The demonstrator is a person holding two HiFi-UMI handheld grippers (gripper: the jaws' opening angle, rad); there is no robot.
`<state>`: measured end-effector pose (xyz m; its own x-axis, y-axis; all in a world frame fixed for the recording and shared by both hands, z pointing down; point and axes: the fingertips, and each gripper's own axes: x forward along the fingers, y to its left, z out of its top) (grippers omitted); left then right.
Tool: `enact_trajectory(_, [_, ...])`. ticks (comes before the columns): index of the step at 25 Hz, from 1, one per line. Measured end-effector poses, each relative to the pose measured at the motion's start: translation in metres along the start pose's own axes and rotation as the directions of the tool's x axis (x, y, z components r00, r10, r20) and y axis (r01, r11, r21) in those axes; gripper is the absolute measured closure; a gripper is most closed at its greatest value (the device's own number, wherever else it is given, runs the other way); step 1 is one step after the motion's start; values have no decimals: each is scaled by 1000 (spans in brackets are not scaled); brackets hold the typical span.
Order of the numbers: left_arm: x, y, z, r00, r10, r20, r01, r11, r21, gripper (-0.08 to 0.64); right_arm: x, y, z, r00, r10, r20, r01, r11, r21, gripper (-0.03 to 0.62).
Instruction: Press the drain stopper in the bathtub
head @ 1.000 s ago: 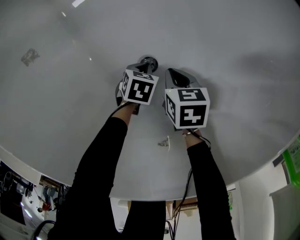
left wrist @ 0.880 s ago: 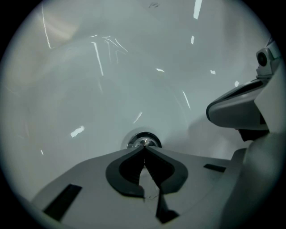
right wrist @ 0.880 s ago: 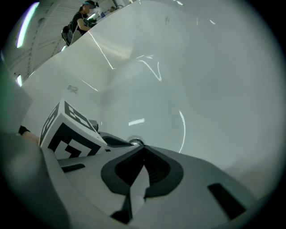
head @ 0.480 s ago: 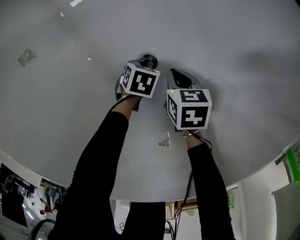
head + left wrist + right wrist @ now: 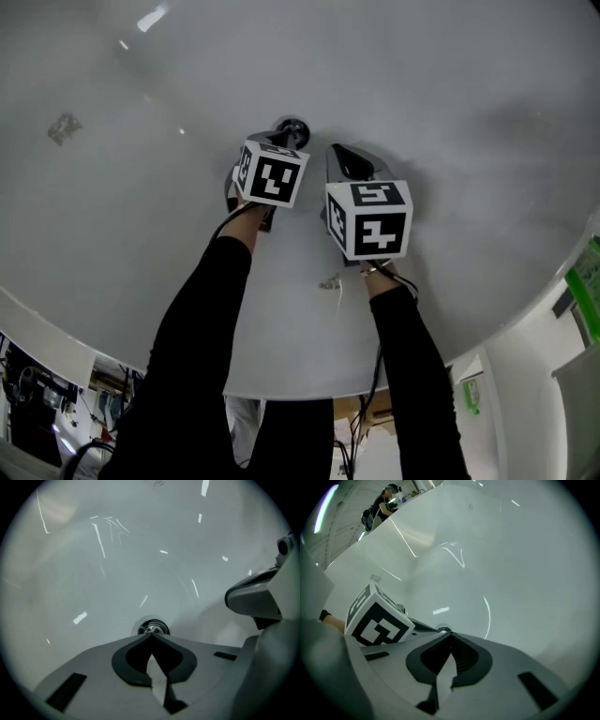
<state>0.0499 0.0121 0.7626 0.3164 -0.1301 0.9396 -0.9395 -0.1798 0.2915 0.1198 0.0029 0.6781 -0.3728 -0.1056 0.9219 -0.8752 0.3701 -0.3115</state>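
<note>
We hold the left claw (image 5: 151, 636) shut and empty, its tips right at the chrome stopper (image 5: 153, 627), at 12 o'clock on the tub (image 5: 117, 573) floor. The right claw (image 5: 450, 637), also shut and empty, sits at its 3 o'clock. Pressing seems about to begin, and it calls for a straight push down.

Soft even light, streaky glare on the glossy bathtub (image 5: 101, 573), black fisheye corners in gripper views.

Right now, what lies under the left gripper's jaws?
The chrome drain stopper, in the white bathtub floor. The shut left gripper covers its near half; contact cannot be seen.
</note>
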Motion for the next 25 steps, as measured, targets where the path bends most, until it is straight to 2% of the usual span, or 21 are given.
enact_trajectory(9, [-55, 8, 13, 999, -22, 46, 19, 997, 78, 555, -20, 21, 18, 999, 10, 37, -12, 998, 54, 592])
enact_trajectory(25, [-134, -6, 49, 989, -65, 131, 50, 992, 115, 555, -58, 35, 21, 997, 1, 83, -11, 992, 124, 591])
